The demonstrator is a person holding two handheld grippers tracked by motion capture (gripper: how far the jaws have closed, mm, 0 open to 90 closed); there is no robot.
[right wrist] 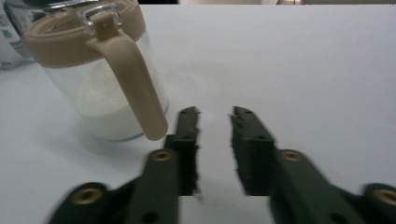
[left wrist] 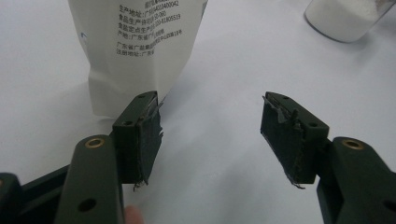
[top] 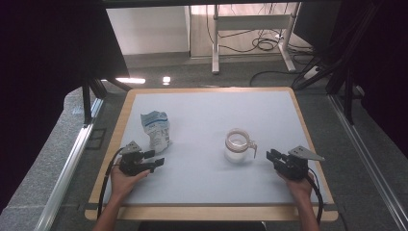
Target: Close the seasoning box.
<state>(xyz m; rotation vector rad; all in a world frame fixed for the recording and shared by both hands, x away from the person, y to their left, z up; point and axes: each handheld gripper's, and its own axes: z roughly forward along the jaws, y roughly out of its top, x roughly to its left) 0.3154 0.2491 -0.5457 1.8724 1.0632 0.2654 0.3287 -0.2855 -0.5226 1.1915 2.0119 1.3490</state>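
On the pale table (top: 202, 187), the clear glass jar with tan lid and handle (top: 236, 144) is seen just left of the empty, partly opened right hand-held gripper (top: 272, 155), handle toward it; the empty left hand-held gripper (top: 157, 159) is held wide open beside the white pouch (top: 157, 129).

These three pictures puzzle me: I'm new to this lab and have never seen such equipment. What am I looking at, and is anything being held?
There is no robot here: a person holds a hand tool with a two-jaw claw in each hand. The high view looks down on the table. The other two pictures come from cameras riding on each tool, looking along its black jaws. On the table stand a white printed pouch, near the left claw, and a clear jar with a tan lid and handle, partly filled with white powder, near the right claw. Nothing is held: the left claw gapes wide, the right claw stands slightly apart beside the jar.
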